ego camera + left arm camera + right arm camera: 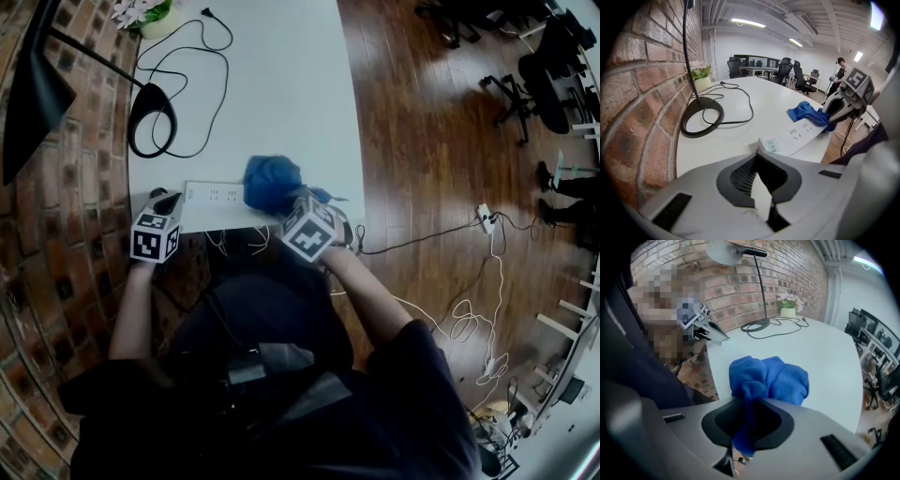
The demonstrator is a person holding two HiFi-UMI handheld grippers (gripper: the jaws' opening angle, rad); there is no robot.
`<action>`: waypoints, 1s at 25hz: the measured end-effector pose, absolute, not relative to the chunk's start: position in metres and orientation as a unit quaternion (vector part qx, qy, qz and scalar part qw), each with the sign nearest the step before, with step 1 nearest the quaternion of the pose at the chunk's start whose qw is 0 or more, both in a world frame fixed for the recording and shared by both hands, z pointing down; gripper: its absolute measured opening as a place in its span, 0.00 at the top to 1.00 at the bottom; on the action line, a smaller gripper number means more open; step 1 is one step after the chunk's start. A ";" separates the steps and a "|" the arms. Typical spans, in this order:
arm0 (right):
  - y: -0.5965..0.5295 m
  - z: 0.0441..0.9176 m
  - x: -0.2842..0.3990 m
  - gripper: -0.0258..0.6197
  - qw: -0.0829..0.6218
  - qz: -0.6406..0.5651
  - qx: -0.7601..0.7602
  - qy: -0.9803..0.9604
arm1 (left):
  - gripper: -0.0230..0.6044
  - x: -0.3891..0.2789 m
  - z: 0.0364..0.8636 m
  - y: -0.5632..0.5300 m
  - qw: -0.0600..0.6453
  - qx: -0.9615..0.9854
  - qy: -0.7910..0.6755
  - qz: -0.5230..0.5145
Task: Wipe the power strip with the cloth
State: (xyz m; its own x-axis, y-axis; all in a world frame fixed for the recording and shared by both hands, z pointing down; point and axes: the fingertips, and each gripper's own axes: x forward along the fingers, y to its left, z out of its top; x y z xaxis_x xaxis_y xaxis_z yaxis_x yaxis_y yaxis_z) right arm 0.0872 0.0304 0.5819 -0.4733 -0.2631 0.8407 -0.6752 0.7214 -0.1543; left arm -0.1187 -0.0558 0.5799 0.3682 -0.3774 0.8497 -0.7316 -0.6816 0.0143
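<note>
Two grippers: both work at the near edge of the table (281, 84), lower centre of the head view.
Left gripper (169, 201): jaws closed together with nothing between them, tips parked by the strip's left end; contact I can't tell.
Right gripper (745, 401): pinched on a fold of the blue cloth (771, 378), which bunches beyond the tips.
Power strip (216, 195): lying flat, long axis left to right across the frame, between the two grippers.
Key relation: the cloth covers the strip's right end, so the wipe likely runs leftward along its length, towards the left gripper.
</note>
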 end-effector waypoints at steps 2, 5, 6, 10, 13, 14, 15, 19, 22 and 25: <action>0.030 0.580 0.088 0.90 0.425 0.245 0.287 -0.823 | 0.95 -0.118 0.580 -0.054 0.201 0.799 -0.342 0.452; 0.035 0.573 0.096 0.90 0.413 0.261 0.288 -0.824 | 0.95 -0.117 0.578 -0.047 0.208 0.795 -0.302 0.482; 0.038 0.571 0.098 0.90 0.405 0.272 0.286 -0.825 | 0.95 -0.118 0.575 -0.043 0.214 0.795 -0.287 0.490; 0.045 0.559 0.098 0.90 0.343 0.324 0.295 -0.831 | 0.95 -0.117 0.567 -0.027 0.240 0.801 -0.263 0.480; 0.040 0.551 0.083 0.90 0.317 0.329 0.303 -0.836 | 0.95 -0.117 0.565 -0.024 0.228 0.810 -0.256 0.476; 0.038 0.551 0.078 0.90 0.320 0.326 0.303 -0.836 | 0.95 -0.116 0.560 -0.026 0.229 0.814 -0.256 0.469; 0.037 0.552 0.073 0.90 0.327 0.323 0.301 -0.835 | 0.95 -0.112 0.555 -0.027 0.236 0.818 -0.256 0.458; 0.035 0.561 0.067 0.90 0.352 0.312 0.300 -0.830 | 0.95 -0.089 0.554 -0.028 0.263 0.828 -0.233 0.436; 0.026 0.565 0.068 0.89 0.352 0.308 0.326 -0.821 | 0.95 -0.085 0.563 -0.031 0.251 0.830 -0.220 0.447; 0.011 0.565 0.075 0.90 0.353 0.289 0.357 -0.815 | 0.95 -0.083 0.562 -0.035 0.277 0.833 -0.229 0.421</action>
